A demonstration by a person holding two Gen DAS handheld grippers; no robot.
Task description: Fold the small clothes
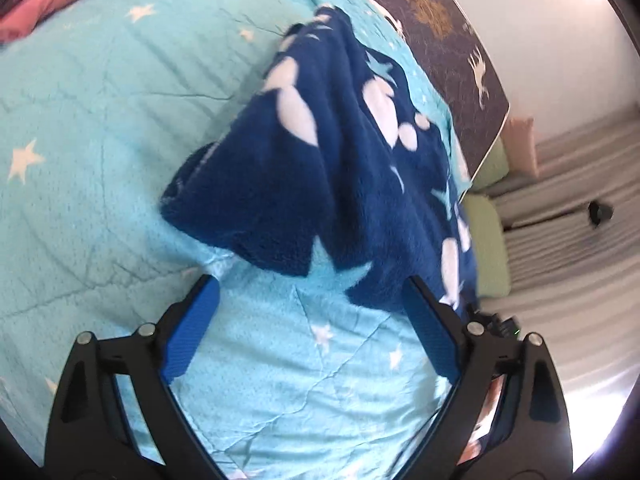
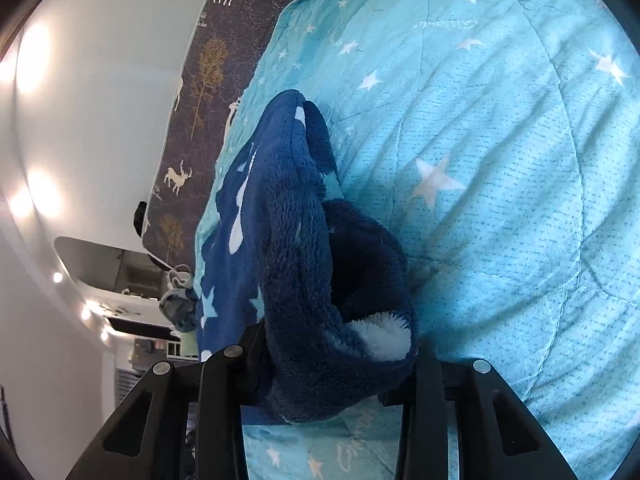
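A dark blue fleece garment with white spots and pale blue stars lies bunched on the turquoise star quilt. My left gripper is open wide just in front of the garment's near edge. Its right blue pad sits beside the hem, and only quilt shows between the pads. In the right wrist view the same garment rises in a thick fold. My right gripper is shut on its near end, where the fleece bulges over and hides both fingertips.
A dark sheet with deer and gold trees runs along the bed's edge, with wall and floor beyond. Pink fabric lies at the far left corner. A pale green cushion and a grey cloth bundle sit off the bed's edge.
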